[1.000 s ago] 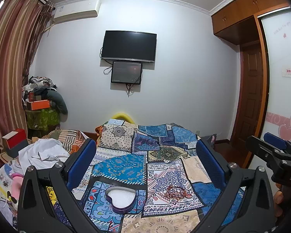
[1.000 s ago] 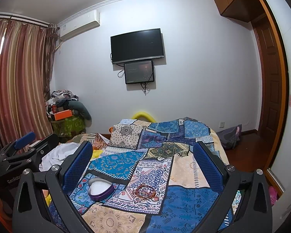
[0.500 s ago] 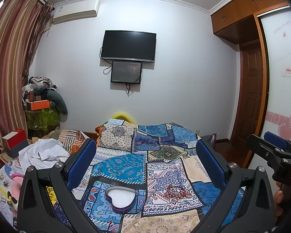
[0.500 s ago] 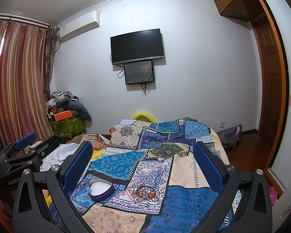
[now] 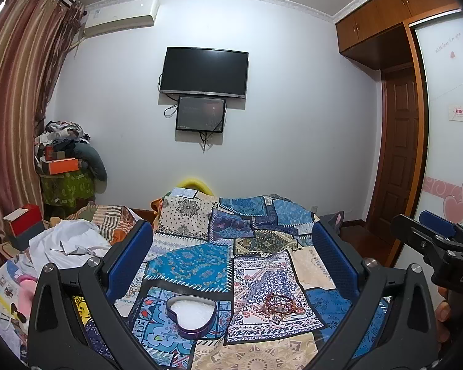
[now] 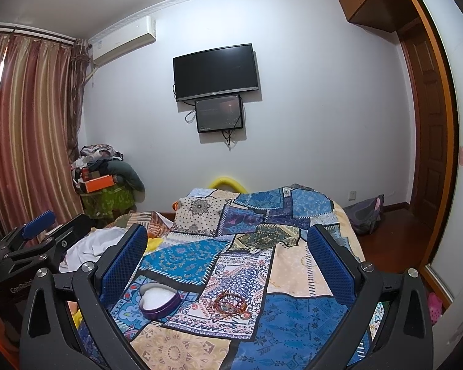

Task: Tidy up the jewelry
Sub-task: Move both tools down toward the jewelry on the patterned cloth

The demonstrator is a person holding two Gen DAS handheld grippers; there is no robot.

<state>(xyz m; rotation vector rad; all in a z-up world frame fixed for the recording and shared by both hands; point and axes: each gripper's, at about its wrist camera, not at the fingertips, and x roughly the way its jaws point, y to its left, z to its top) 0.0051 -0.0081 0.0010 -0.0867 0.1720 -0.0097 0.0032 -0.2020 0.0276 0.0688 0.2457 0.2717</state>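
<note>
A purple heart-shaped box (image 5: 192,316) with white lining lies open on the patchwork bedspread (image 5: 200,262); it also shows in the right wrist view (image 6: 159,301). A bundle of reddish beaded bracelets (image 5: 279,303) lies just right of it, also in the right wrist view (image 6: 230,302). My left gripper (image 5: 231,246) is open and empty, held above and short of both. My right gripper (image 6: 228,243) is open and empty, likewise above them. Each gripper shows at the edge of the other's view: the right one (image 5: 432,240) and the left one (image 6: 40,231).
White clothes (image 5: 68,243) and papers lie on the left of the bed. A red box (image 5: 23,222) and a pile of clothes (image 5: 64,160) stand by the curtain. A wardrobe and wooden door (image 5: 398,154) are on the right. A TV (image 5: 203,72) hangs on the far wall.
</note>
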